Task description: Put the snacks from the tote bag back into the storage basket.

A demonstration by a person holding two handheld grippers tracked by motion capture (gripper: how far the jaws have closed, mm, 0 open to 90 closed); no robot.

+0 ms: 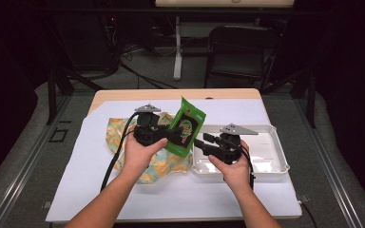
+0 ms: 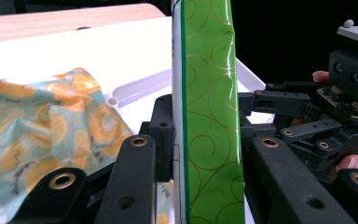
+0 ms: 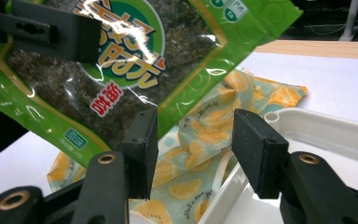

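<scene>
A green snack packet (image 1: 186,124) with a dark window hangs tilted above the table, and my left gripper (image 1: 177,135) is shut on its lower part. In the left gripper view the packet (image 2: 209,107) stands edge-on between the jaws of that gripper (image 2: 205,144). My right gripper (image 1: 200,144) is open just right of the packet, over the left end of the white tray (image 1: 266,148). In the right gripper view the open gripper (image 3: 193,149) points at the packet's (image 3: 121,60) lower corner without touching it.
A lemon-print cloth (image 1: 118,131) lies crumpled under my left hand, left of the tray. A white sheet (image 1: 90,190) covers the wooden table. A dark chair (image 1: 240,47) and table legs stand beyond the far edge.
</scene>
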